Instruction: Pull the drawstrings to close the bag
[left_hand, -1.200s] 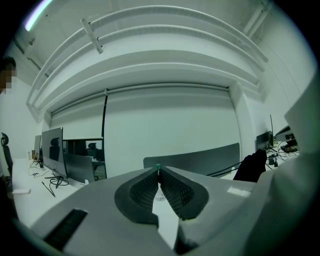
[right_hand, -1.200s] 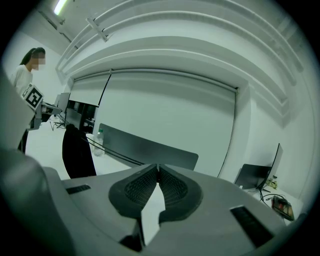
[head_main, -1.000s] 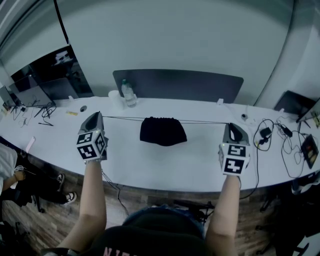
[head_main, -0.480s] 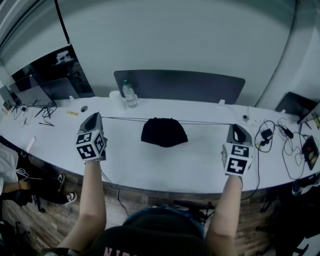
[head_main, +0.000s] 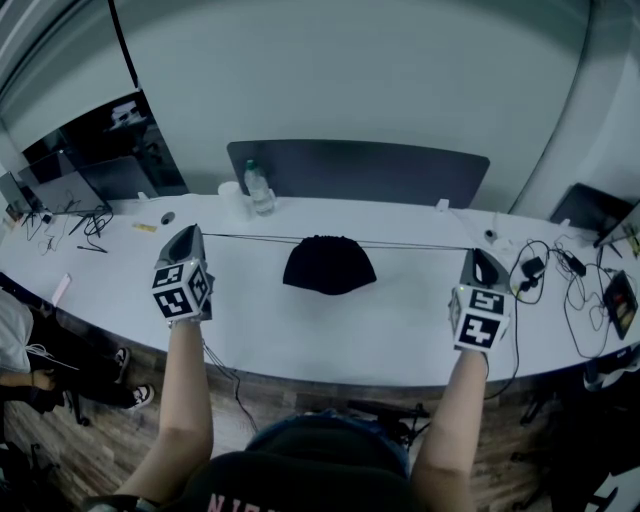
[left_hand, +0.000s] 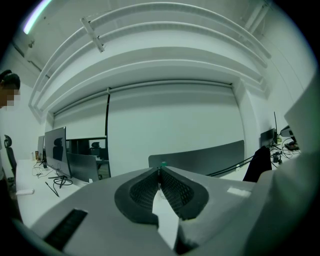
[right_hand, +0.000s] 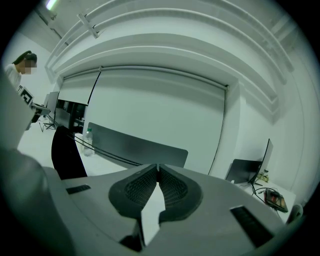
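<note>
A black drawstring bag (head_main: 329, 265) lies mid-table on the white table (head_main: 330, 340), its top gathered. Thin black drawstrings (head_main: 400, 244) run taut from the bag's top out to both sides. My left gripper (head_main: 190, 234) is shut on the left drawstring end, well left of the bag. My right gripper (head_main: 480, 254) is shut on the right end, well right of it. The left gripper view has its jaws (left_hand: 160, 172) pressed together, with the bag (left_hand: 257, 162) off to the right. In the right gripper view the jaws (right_hand: 158, 167) are likewise together, and the bag (right_hand: 67, 152) hangs at the left with strings (right_hand: 110, 154) leading in.
A water bottle (head_main: 258, 188) stands behind the bag, in front of a dark divider panel (head_main: 358, 170). Cables and small devices (head_main: 560, 270) lie at the table's right end; more cables (head_main: 90, 225) and monitors (head_main: 100, 150) sit at the left. A seated person (head_main: 15, 340) is at the far left.
My right gripper has moved a little to the right, drawing the string farther out. The bag has shifted slightly right with its top gathered tighter. The left gripper has stayed put.
</note>
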